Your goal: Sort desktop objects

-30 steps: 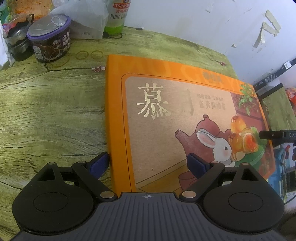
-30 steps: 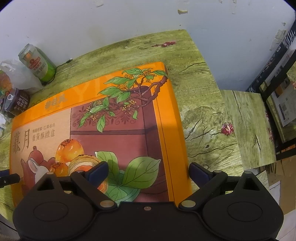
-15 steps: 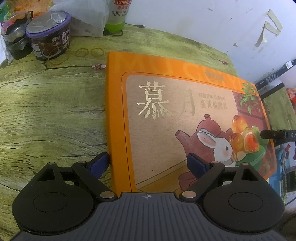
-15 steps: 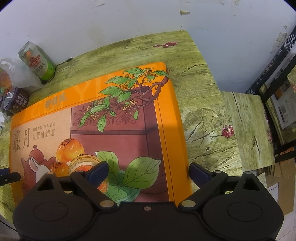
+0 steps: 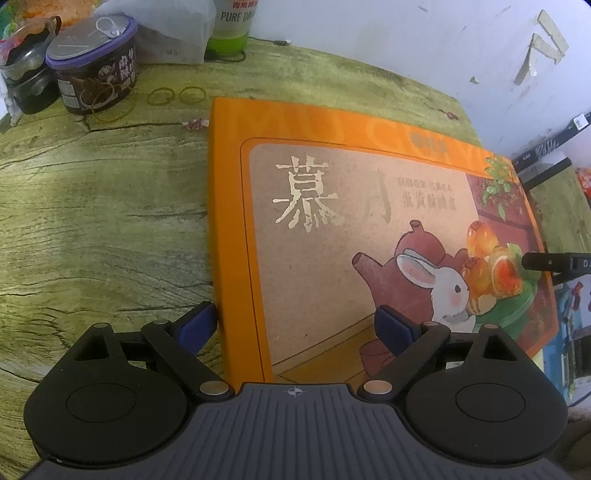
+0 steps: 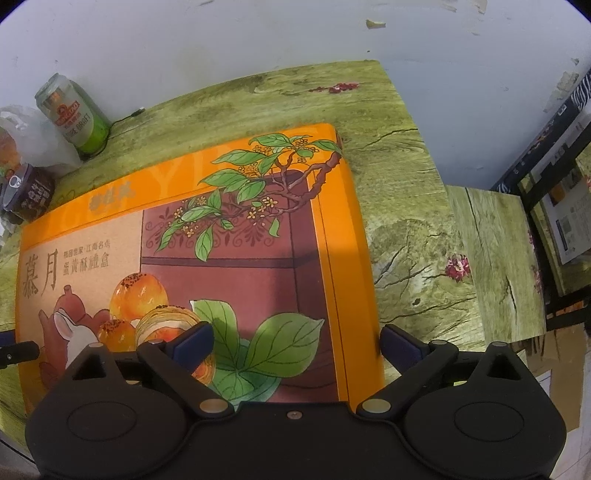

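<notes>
A large orange gift box (image 5: 332, 240) with a rabbit and teapot picture lies flat on the green wood-grain table (image 5: 92, 240). My left gripper (image 5: 295, 321) is open and straddles the box's near left corner. Its left finger sits beside the box's side and its right finger is over the lid. In the right wrist view the same box (image 6: 240, 266) fills the middle. My right gripper (image 6: 297, 341) is open across the near right corner, with one finger over the lid and the other outside the right edge. Neither gripper holds anything.
At the table's back left stand a purple-lidded tub (image 5: 96, 74), a dark jar (image 5: 26, 77), a white plastic bag (image 5: 162, 29) and a green beer can (image 6: 74, 114). Rubber bands (image 5: 177, 95) lie near the tub. A lower side table (image 6: 495, 258) and a black shelf (image 6: 554, 184) stand at the right.
Both views have crept slightly closer to the box and table; the cans have slid toward the top of the frame. Both grippers stay open at the same box corners.
</notes>
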A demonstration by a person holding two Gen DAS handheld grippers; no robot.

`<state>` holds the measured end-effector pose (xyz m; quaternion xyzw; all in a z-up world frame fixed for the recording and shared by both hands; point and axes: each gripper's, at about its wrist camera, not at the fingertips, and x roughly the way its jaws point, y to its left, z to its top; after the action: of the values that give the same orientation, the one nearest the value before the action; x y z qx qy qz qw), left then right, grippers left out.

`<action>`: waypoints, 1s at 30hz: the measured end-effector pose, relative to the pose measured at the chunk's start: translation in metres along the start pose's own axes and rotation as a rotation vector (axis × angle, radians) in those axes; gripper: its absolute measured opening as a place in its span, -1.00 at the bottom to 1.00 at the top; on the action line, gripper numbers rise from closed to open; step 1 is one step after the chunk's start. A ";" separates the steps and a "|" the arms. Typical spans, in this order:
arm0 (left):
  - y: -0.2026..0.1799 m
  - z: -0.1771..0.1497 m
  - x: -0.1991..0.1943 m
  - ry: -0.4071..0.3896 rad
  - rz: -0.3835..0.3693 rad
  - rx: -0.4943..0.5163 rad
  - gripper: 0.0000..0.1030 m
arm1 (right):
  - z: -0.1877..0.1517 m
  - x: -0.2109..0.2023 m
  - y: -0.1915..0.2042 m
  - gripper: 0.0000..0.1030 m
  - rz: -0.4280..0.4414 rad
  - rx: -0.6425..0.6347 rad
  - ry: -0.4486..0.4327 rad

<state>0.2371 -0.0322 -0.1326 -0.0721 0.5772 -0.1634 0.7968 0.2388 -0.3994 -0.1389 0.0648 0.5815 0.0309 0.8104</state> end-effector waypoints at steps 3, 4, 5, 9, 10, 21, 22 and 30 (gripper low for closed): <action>-0.001 0.000 0.002 0.006 0.006 0.004 0.80 | 0.000 0.002 0.000 0.90 -0.002 -0.004 0.000; -0.001 0.000 0.003 0.008 0.008 0.007 0.81 | 0.001 0.003 -0.001 0.90 -0.001 -0.004 0.000; -0.001 -0.001 0.003 0.010 0.007 0.007 0.82 | 0.001 0.003 -0.001 0.90 -0.001 -0.004 0.001; 0.000 0.000 0.006 0.014 0.003 0.000 0.84 | 0.000 0.006 -0.003 0.92 0.005 0.002 -0.001; 0.000 0.000 0.006 0.016 0.002 -0.002 0.84 | 0.000 0.006 -0.004 0.93 0.007 0.005 -0.002; 0.004 -0.001 -0.013 -0.050 0.007 0.008 0.81 | -0.007 -0.005 -0.018 0.90 0.032 0.083 -0.051; 0.004 -0.002 -0.015 -0.059 0.010 0.013 0.81 | -0.009 -0.008 -0.019 0.90 0.026 0.090 -0.065; 0.005 -0.018 -0.034 -0.127 0.021 0.045 0.71 | -0.035 -0.052 -0.025 0.85 -0.021 0.157 -0.204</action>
<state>0.2118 -0.0144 -0.1098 -0.0584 0.5224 -0.1631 0.8349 0.1885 -0.4281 -0.1044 0.1247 0.4974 -0.0298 0.8580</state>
